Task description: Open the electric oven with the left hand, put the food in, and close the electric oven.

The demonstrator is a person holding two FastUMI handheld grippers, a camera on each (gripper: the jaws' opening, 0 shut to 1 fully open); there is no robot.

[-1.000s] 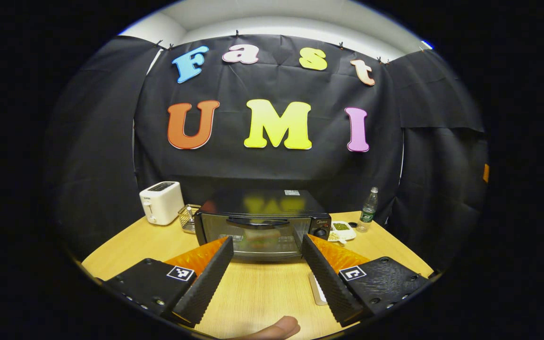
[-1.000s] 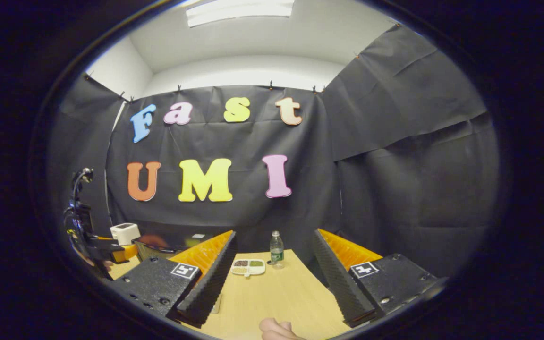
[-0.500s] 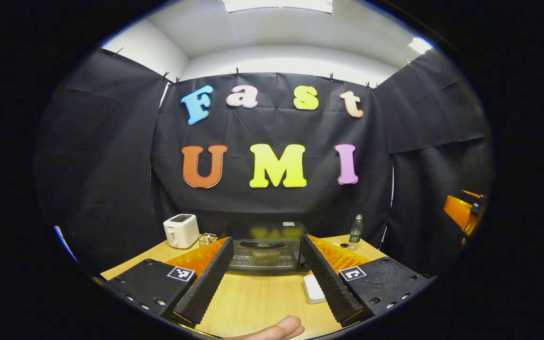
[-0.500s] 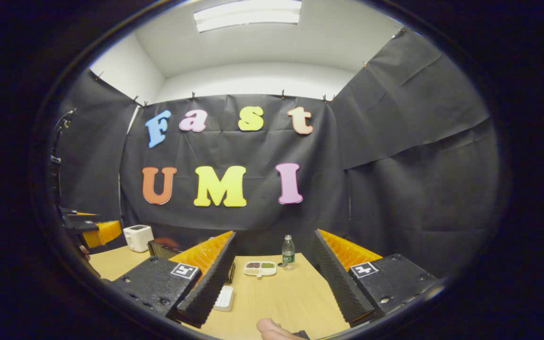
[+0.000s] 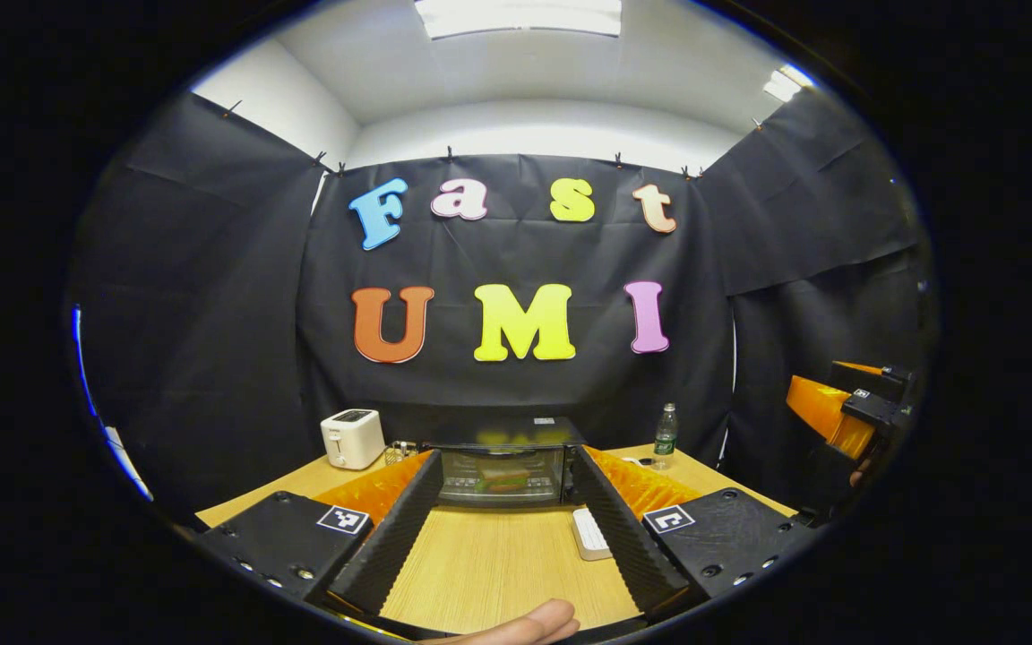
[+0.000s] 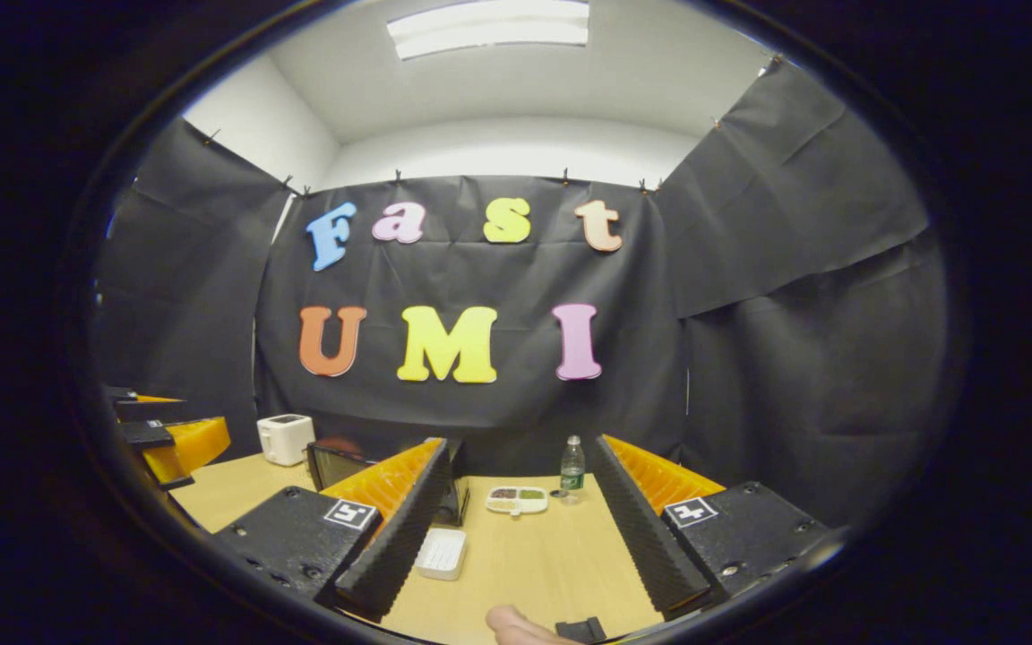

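Change: over the last second your left gripper (image 5: 503,528) has backed well away from the oven (image 5: 500,466); the oven has shrunk from a near, wide shape between your fingers to a small box at the far side of the table (image 5: 498,573).
Meaning: the oven door is shut and food (image 5: 503,479) shows dimly behind its glass, so I judge the task done or nearly so, with you pulling back to rest.
Left gripper: released, fingers spread wide, nothing between them, held above the table in front of the oven.
Right gripper: (image 6: 516,528) also released and empty, off to the oven's right side, facing the back wall; it has drifted back too.
Oven: at the far middle of the table, against the back wall, door closed.
Beside the oven: a white toaster (image 5: 352,439) to its left with a small wire basket (image 5: 399,451) between them; a water bottle (image 5: 665,436) to its right; a divided snack dish (image 6: 517,500) in front of the bottle; a flat white pad (image 6: 441,553) on the table in front of the oven's right corner.
Table: pale wood grain, bare in front of the oven.
Room: black cloth hung on all sides, white ceiling with a light panel above.
Your thumb: (image 5: 516,623) a fingertip shows at the lower edge.
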